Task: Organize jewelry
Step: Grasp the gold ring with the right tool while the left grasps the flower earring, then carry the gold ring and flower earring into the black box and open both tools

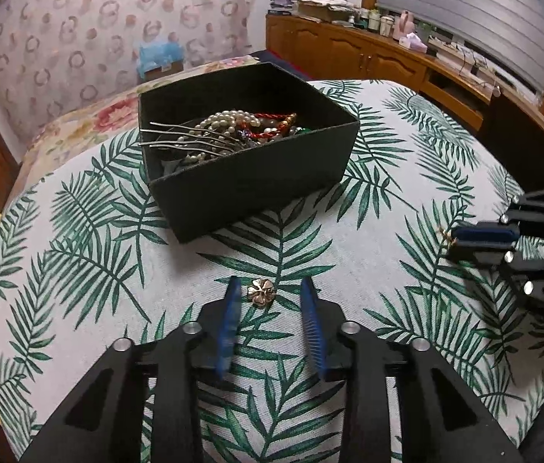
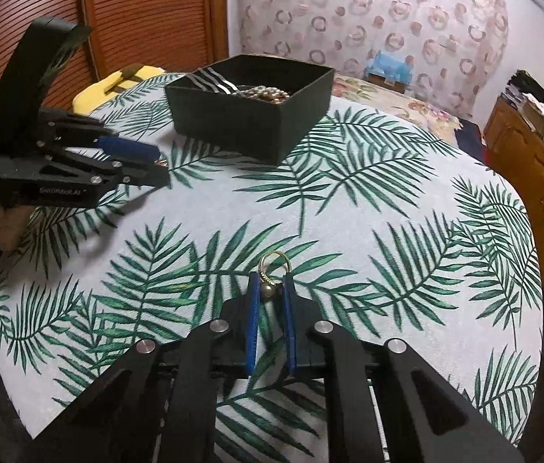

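The bench [image 1: 407, 177] is the biggest thing here. It has a white cloth with green leaves on it, and everything sits on top of that.

Next is the black box [image 1: 256, 193]. It stands toward the far side of the bench with no lid on, so things can drop straight in. It already has a pile inside: a pearl necklace [image 1: 218, 123], a red cord [image 1: 272, 119] and a metal hair comb [image 1: 183, 137] whose long prongs poke up over the rim. I think the box is where all the jewelry is meant to go.

The left gripper [image 1: 270, 301] is low over the cloth, on the near side of the box. Its blue fingers [image 1: 233, 308] are wide apart. They hold nothing. A small gold flower pin [image 1: 259, 290] lies flat on the cloth between them, closer to the left finger, which looks very near it. I guess it is lined up to pinch the pin.

The right gripper [image 2: 271, 297] is off to the side, well apart from the box. Its fingers [image 2: 252, 316] are pressed close together on a gold ring [image 2: 274, 266]. The ring has a little round bead, and the bead is squeezed between the tips. The gold loop sticks out in front. It looks held above the cloth, ready to carry to the box.
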Demonstrator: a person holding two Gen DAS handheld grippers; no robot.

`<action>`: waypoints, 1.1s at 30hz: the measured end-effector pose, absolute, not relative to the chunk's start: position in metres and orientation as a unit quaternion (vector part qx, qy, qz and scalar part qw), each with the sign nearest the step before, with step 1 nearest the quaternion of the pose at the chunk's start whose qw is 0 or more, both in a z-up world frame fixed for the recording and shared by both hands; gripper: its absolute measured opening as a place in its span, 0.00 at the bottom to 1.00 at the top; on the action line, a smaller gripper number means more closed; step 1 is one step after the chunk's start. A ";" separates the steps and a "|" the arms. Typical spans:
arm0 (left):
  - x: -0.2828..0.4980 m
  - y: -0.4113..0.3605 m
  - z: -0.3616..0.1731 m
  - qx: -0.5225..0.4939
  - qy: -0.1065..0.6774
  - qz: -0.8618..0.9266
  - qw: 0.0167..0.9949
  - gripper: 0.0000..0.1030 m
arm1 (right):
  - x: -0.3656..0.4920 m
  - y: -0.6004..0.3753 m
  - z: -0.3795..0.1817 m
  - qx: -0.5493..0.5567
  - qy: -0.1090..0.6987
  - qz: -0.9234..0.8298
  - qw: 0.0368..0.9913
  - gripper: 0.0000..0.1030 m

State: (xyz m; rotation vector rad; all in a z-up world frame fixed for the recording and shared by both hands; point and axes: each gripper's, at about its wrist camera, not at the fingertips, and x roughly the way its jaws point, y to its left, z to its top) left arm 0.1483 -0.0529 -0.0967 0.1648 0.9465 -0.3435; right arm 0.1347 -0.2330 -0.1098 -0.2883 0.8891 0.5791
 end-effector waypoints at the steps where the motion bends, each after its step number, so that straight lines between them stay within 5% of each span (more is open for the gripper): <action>1: 0.149 -0.052 -0.096 0.078 0.453 -0.163 0.873 0.23 | 0.135 -0.234 -0.109 -0.136 0.421 0.275 0.854 0.13; 3: 0.150 -0.050 -0.096 0.072 0.455 -0.163 0.872 0.13 | 0.137 -0.235 -0.106 -0.133 0.417 0.275 0.856 0.13; 33: 0.178 -0.039 -0.030 0.043 0.381 -0.153 0.911 0.13 | 0.209 -0.183 -0.044 -0.116 0.332 0.345 0.870 0.13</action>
